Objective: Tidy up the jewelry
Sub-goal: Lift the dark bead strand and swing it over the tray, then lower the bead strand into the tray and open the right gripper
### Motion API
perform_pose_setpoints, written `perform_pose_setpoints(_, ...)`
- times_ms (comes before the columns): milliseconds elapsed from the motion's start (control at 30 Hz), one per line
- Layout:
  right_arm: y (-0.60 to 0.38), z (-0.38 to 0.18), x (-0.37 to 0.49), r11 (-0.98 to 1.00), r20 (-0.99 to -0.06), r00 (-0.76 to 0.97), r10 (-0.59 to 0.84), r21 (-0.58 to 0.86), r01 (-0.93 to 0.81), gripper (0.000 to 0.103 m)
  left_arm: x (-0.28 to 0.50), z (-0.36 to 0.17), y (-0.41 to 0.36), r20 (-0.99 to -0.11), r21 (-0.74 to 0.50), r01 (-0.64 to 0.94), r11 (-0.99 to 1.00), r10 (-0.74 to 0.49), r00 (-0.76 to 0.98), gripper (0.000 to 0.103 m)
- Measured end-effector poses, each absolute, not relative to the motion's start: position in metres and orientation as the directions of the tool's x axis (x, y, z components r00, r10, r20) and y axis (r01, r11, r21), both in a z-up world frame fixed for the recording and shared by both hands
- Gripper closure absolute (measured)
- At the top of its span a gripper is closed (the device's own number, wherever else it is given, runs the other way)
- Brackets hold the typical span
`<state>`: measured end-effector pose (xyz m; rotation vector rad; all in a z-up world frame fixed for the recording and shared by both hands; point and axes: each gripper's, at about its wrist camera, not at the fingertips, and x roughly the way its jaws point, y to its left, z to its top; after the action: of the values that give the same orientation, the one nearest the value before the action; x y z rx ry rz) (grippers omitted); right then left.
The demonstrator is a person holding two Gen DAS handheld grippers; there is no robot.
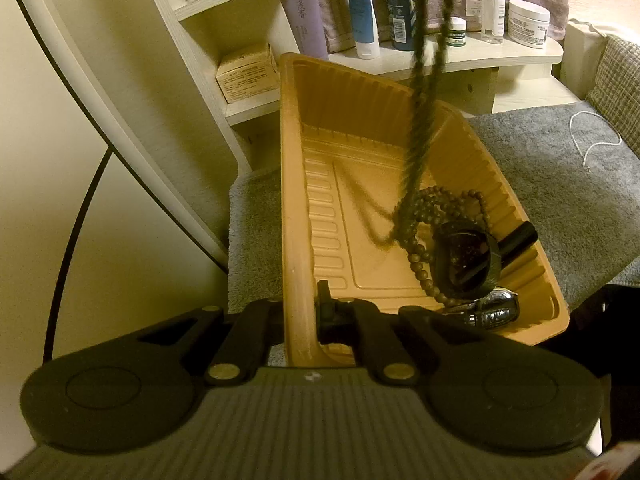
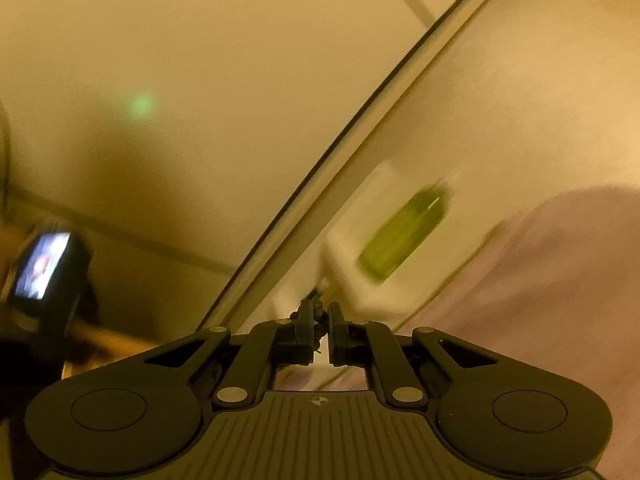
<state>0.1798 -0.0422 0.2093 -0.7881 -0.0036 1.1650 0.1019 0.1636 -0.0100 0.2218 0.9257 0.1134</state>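
Orange ribbed plastic tray (image 1: 296,208) is clamped at its near rim by my left gripper (image 1: 304,316); my right gripper (image 2: 319,320), above, pinches a dark beaded strand (image 1: 420,92) hanging vertically into the tray beside the brown bead necklace (image 1: 436,208).

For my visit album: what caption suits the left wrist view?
Left gripper clamps the orange tray's rim while a beaded strand hangs into it.
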Motion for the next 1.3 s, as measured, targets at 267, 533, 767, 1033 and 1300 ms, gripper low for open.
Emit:
perform_pose_setpoints(267, -0.015, 0.15, 0.188, 0.023, -0.521, 0.341, 0.782, -0.524, -0.851, 0.097, 0.101, -0.011, 0.165, -0.778, 0.232, -0.011, 0.973, 0.193, 0.598, 0.099)
perform_pose_setpoints(533, 0.012, 0.102, 0.2, 0.007, -0.605, 0.293, 0.741, -0.43, -0.903, 0.097, 0.101, -0.012, 0.165, -0.778, 0.232, -0.011, 0.973, 0.192, 0.598, 0.099)
perform_pose_setpoints(767, 0.022, 0.068, 0.21, 0.04, -0.668, 0.253, 0.7, -0.317, -0.947, 0.097, 0.1, -0.012, 0.165, -0.778, 0.23, -0.011, 0.973, 0.191, 0.598, 0.099)
perform_pose_setpoints(1033, 0.022, 0.058, 0.213, 0.053, -0.682, 0.232, 0.694, -0.273, -0.96, 0.097, 0.101, -0.012, 0.165, -0.78, 0.229, -0.011, 0.973, 0.19, 0.597, 0.099)
perform_pose_setpoints(1300, 0.006, 0.069, 0.218, 0.13, -0.616, 0.225, 0.755, -0.195, -0.972, 0.071, 0.101, -0.012, 0.164, -0.78, 0.23, -0.011, 0.973, 0.191, 0.596, 0.099)
